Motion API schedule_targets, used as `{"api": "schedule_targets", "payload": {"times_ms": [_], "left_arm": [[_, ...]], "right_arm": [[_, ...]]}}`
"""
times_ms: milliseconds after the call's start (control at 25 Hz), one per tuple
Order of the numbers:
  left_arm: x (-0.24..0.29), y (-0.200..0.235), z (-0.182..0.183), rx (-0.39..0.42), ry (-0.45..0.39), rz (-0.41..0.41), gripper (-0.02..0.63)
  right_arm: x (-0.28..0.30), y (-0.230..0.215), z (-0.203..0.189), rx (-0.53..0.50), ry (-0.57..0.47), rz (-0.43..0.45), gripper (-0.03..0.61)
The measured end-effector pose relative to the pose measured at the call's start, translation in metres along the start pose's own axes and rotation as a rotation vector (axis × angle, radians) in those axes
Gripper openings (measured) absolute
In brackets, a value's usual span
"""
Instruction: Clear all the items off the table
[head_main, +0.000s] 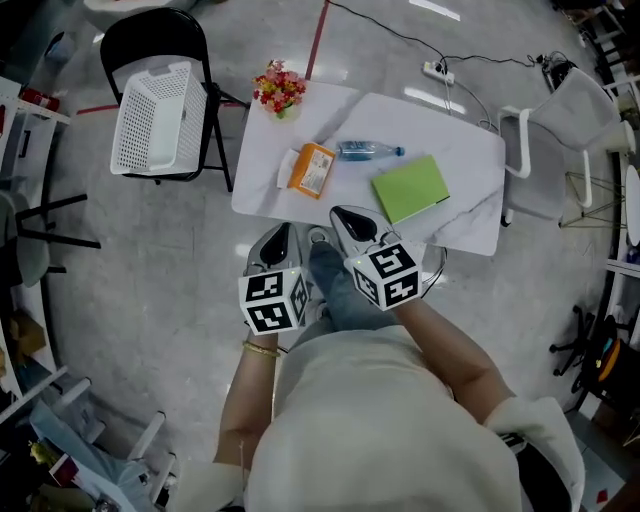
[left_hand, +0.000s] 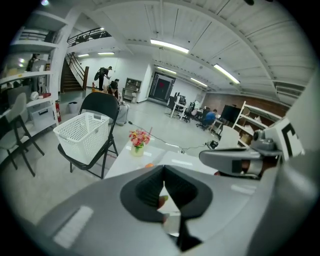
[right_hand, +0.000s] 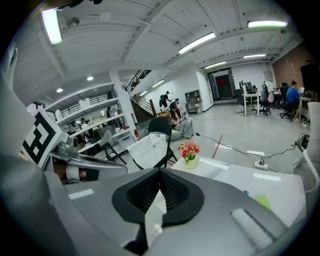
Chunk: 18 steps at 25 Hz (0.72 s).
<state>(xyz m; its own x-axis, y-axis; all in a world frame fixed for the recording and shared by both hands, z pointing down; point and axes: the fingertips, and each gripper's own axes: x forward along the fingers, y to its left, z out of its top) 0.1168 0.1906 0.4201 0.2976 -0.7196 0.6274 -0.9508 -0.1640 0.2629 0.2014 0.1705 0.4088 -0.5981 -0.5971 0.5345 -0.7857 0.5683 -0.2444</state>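
nearest, both hand-held grippers are clenched with nothing between the jaws: the left gripper (head_main: 280, 236) and the right gripper (head_main: 342, 215) sit side by side just short of the near edge of the white table (head_main: 470, 170), pointing towards it and touching no item

on the table, near right, a flat bright green pad (head_main: 411, 188) lies at a slant; left of it lies an orange packet (head_main: 313, 170) with something white at its left edge; just beyond, a clear water bottle (head_main: 368, 151) with a blue cap lies on its side; at the far left corner stands a small pot of red and yellow flowers (head_main: 279, 90)

left of the table, a white slatted basket (head_main: 155, 118) rests on a black folding chair (head_main: 200, 60)
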Motion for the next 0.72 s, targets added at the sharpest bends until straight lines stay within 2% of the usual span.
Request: {"api": "schedule_targets", "payload": {"times_ms": [320,600,720], "left_arm": [[0.061,0.041,-0.013,-0.049,0.064,0.065,0.009],[0.103,0.059,-0.037,-0.056,0.145,0.083,0.009],[0.117,0.063,-0.047,-0.065,0.176,0.087,0.009]], "right_arm": [[0.069,-0.037,-0.026,0.020,0.099,-0.013,0.006],[0.120,-0.062,-0.062,0.113,0.197,-0.037,0.113],[0.142,-0.076,-0.079,0.146,0.232,-0.055,0.139]]}}
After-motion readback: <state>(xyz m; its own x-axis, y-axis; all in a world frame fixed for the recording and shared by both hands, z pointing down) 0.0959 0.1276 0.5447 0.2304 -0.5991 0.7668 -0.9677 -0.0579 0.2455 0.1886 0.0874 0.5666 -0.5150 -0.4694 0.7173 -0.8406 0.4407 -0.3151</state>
